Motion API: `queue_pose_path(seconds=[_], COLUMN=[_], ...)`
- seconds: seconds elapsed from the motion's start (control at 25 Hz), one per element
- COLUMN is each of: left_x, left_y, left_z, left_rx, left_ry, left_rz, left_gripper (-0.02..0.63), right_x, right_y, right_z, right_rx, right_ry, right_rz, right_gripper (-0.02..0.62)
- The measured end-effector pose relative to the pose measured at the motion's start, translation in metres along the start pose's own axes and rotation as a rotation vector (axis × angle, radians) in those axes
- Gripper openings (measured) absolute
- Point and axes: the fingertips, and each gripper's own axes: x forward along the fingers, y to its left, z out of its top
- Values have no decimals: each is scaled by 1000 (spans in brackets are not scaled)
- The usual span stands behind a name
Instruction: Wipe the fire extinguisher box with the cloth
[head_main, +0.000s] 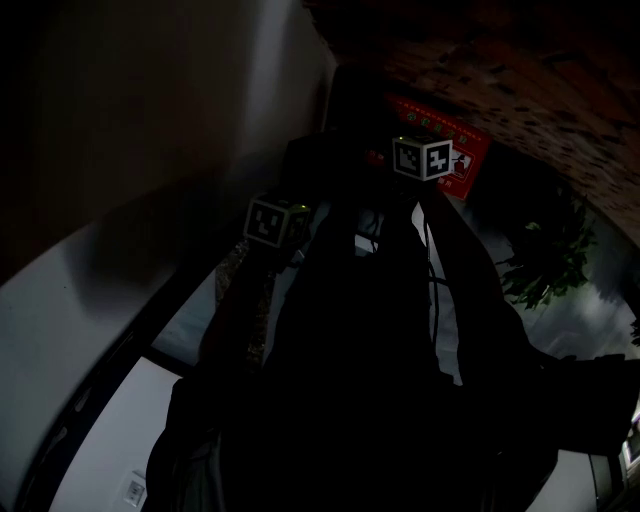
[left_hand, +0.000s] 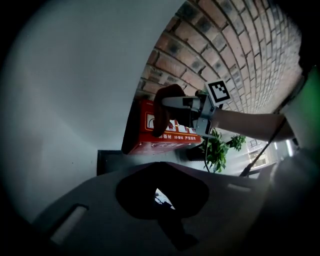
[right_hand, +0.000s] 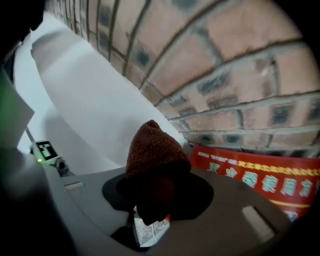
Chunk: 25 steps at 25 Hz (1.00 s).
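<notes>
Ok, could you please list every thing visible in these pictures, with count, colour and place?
brick wall: one, reddish-brown, background
plain white wall: one, white, beside the brick wall
red rectangular fire extinguisher box: one, red with white print, against the brick wall
leafy green plant: one, green, beside the box
brown knitted cloth: one, brown, in the right gripper
person's forearm: one, behind the right gripper
left gripper: one, grey, jaws together, empty
right gripper: one, grey, shut on the cloth
</notes>
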Motion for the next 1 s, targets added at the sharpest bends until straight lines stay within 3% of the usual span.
queue_pose_path(seconds=[0.28, 0.48, 0.64, 0.8, 1.0], left_x=[-16, -43, -51, -46, -44], left_y=[-6, -21, -64, -87, -112], left_z=[24, 56, 65, 65, 73], left_rx=[43, 38, 115, 178, 302], left_ry=[-58, -175, -207, -184, -182], left_rz=[-1, -86, -152, -264, -325], left_gripper=[3, 3, 3, 3, 3], right_x=[-64, -99, -143, -175, -208], right_y=[19, 41, 52, 61, 66], right_z=[19, 47, 51, 42, 23], right_rx=[76, 82, 112, 138, 215], right_ry=[-88, -153, -224, -287, -397], right_rz=[20, 3, 22, -19, -70], right_gripper=[132, 132, 133, 133, 133])
